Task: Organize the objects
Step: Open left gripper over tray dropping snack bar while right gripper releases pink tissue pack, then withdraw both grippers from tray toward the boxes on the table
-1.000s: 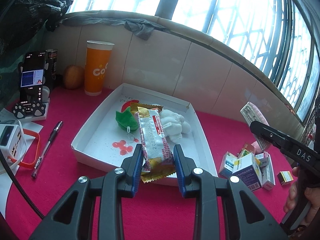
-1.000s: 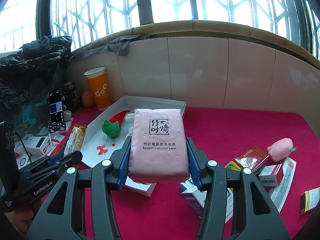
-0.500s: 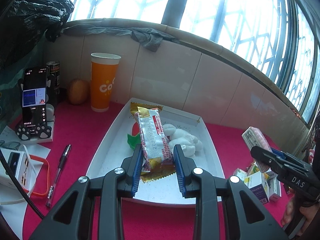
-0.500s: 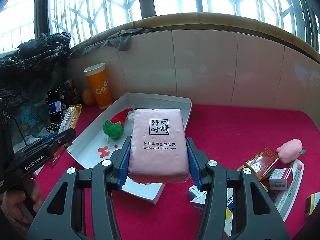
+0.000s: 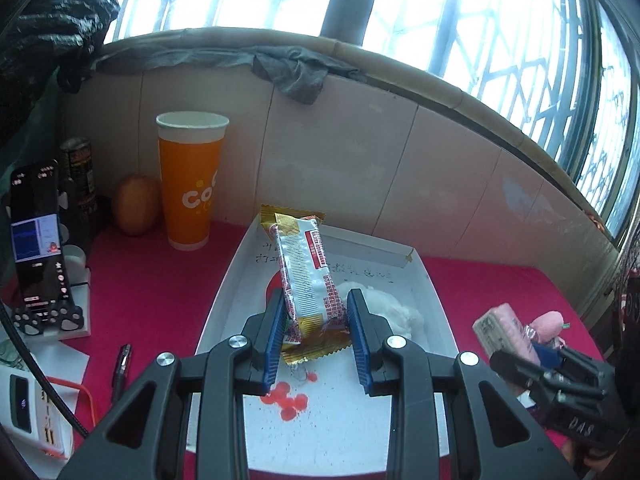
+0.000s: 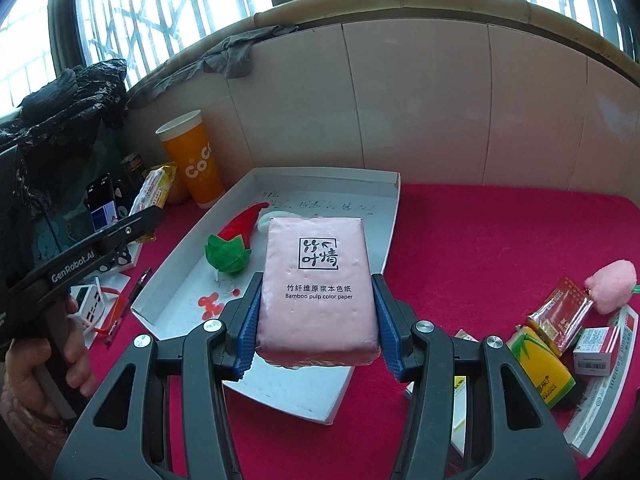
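Note:
My left gripper (image 5: 316, 336) is shut on a white, red and gold snack packet (image 5: 306, 276), held up above the shallow white tray (image 5: 224, 296). The same packet (image 6: 154, 194) shows at the left of the right wrist view. My right gripper (image 6: 316, 322) is shut on a pink tissue pack (image 6: 318, 280), which hangs over the tray's near right part (image 6: 390, 232). The pack (image 5: 506, 332) also appears at the right of the left wrist view. In the tray lie a green and red plush (image 6: 230, 248) and a white plush (image 5: 384, 308).
An orange paper cup (image 5: 191, 184), a round fruit (image 5: 135, 205), a phone on a stand (image 5: 38, 236) and a pen (image 5: 122, 364) are left of the tray. Small boxes (image 6: 592, 344), a red sachet (image 6: 560, 312) and a pink plush (image 6: 612, 286) lie on the red cloth at right.
Both grippers have moved forward over the tray, each still gripping its item. The snack packet now reaches over the tray's far edge. The tissue pack is closer above the tray.

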`<control>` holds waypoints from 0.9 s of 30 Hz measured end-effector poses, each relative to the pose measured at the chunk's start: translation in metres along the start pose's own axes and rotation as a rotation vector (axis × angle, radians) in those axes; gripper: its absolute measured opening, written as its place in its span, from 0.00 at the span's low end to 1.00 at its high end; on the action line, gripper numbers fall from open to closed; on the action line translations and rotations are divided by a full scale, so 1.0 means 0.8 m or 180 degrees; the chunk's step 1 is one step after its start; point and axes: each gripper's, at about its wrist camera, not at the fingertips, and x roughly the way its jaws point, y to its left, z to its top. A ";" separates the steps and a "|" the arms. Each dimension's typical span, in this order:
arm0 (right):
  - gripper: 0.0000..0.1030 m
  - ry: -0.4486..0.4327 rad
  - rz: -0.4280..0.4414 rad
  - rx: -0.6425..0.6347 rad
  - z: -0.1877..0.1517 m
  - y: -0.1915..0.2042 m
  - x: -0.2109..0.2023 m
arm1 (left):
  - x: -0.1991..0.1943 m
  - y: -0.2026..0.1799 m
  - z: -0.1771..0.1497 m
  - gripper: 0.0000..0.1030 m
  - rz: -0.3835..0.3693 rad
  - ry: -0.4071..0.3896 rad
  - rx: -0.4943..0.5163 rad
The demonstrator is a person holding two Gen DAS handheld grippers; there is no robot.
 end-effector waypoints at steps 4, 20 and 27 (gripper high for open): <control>0.49 0.0115 0.0051 -0.0052 -0.007 0.012 0.020 | 0.022 -0.007 0.003 0.29 0.0028 0.0082 0.0037; 0.81 0.0194 -0.0123 -0.0519 -0.040 0.047 0.056 | 0.021 -0.030 -0.008 1.00 -0.0071 -0.0139 -0.0020; 0.86 0.0143 -0.0010 -0.0228 -0.052 0.023 0.024 | -0.026 -0.044 -0.026 1.00 -0.0074 -0.0345 -0.0144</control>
